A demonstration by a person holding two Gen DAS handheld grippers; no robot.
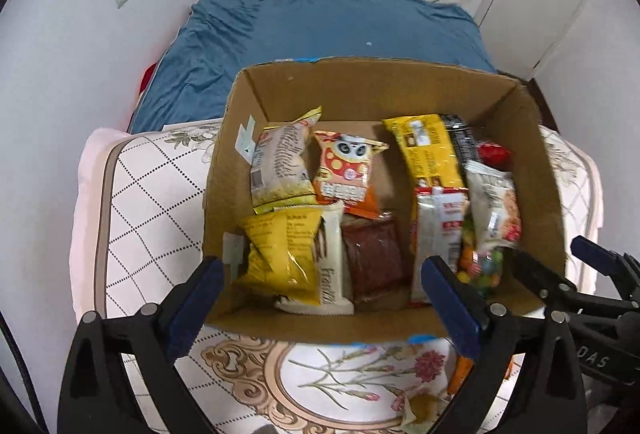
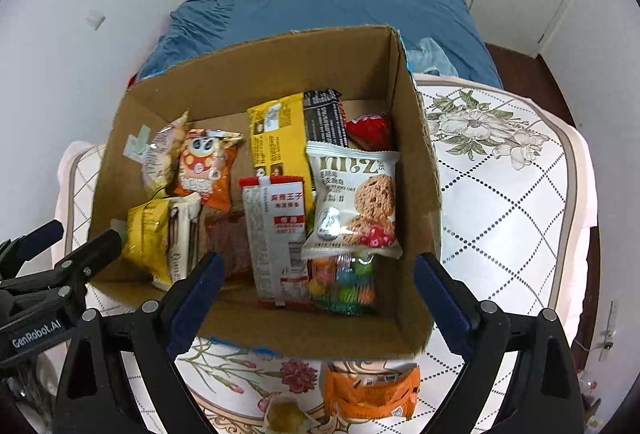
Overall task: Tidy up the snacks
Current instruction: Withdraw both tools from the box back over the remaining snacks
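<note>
Nearest the lens in the left wrist view, the left gripper (image 1: pixel 320 298) is seen with its blue-padded fingers spread wide and nothing pinched between them; it's hovered over the near wall of the cardboard box (image 1: pixel 536 138). The box is sat on a quilted floral cover (image 1: pixel 144 194), with a blue bedsheet (image 1: pixel 320 26) behind it, so this looks like a bed rather than a desk. Inside, the snacks are laid roughly in two groups: a yellow chip bag (image 1: pixel 276 258), a white wafer bar (image 1: pixel 330 266) and a brown packet (image 1: pixel 374 262) on the near left, an orange cartoon packet (image 1: pixel 346 170) further back. Probably they've been packed flat side by side so everything can be fitted and seen. The other gripper is visible at the right edge, also empty.

From the right wrist view, the right gripper (image 2: pixel 320 294) is likewise held wide apart with nothing clamped, above the box's near right corner. Just under it, an oat cookie pack (image 2: pixel 360 202) is rested on top of a bag of coloured candies (image 2: pixel 344 286), next to a red-and-white packet (image 2: pixel 276 242). One orange snack bag (image 2: pixel 372 390) and a small yellowish item (image 2: pixel 286 416) are left outside the box on the cover, so the sorting isn't judged finished yet.
</note>
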